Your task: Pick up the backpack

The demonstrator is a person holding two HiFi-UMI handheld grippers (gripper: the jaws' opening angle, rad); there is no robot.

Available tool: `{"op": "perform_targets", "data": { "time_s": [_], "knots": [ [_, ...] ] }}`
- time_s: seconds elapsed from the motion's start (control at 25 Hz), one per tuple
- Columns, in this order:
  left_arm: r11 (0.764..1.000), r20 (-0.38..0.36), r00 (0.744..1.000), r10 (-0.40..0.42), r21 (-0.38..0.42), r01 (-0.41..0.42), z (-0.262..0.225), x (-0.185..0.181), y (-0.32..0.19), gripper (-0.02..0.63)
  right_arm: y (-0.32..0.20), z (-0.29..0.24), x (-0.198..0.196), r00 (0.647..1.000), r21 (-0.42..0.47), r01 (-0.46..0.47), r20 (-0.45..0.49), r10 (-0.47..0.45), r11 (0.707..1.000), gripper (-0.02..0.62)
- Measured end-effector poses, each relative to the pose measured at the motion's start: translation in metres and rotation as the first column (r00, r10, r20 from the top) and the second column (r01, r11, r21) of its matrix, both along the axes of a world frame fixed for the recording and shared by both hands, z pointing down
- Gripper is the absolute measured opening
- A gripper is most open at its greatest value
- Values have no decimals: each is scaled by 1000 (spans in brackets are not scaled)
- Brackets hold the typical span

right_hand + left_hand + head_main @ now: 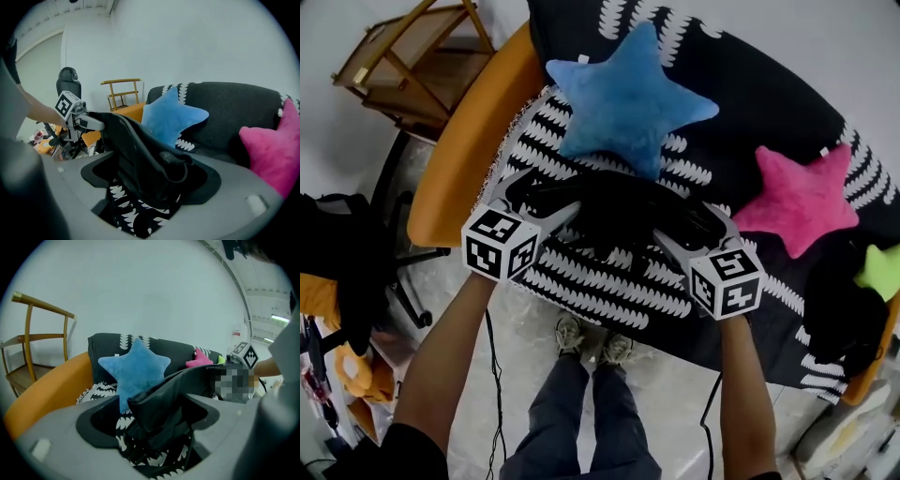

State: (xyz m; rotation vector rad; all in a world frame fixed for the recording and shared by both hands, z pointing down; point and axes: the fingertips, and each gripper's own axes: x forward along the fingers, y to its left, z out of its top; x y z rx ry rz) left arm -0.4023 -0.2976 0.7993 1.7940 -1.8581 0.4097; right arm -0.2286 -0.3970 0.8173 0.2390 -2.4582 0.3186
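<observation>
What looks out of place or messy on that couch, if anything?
Nothing is spilled or broken. The one odd sight is the black backpack: it is limp and crumpled, pinched at one end by the left gripper and at the other by the right gripper. The blue cushion and pink cushion lie on the couch.

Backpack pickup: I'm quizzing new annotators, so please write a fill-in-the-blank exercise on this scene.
1. The left gripper and the right gripper are both shut on the ____ backpack.
2. The star cushion nearest the backpack is ____.
3. The pink star lies on the ____ gripper's side.
4. The armrest beside the left gripper is ____.
Missing words: black; blue; right; orange.
</observation>
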Motion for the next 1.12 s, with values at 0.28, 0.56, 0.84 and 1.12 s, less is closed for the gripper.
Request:
{"op": "perform_targets", "data": {
  "time_s": [0.28,0.56,0.84,1.12],
  "knots": [
    [995,-56,994,91,35,-89,12,7,-6,411,-4,6,-10,999,10,4,35,-4,1000,355],
    [987,-22,987,158,-4,-158,24,24,-10,341,-8,5,-12,999,28,-2,32,1,1000,266],
    [994,-55,993,104,-23,-105,12,25,-12,191,-6,-1,-10,1000,60,1,7,-1,998,142],
    [995,-40,994,102,-16,-103,-31,29,-22,129,-12,-41,-11,1000,92,-16,1,16,996,87]
  ]
}}
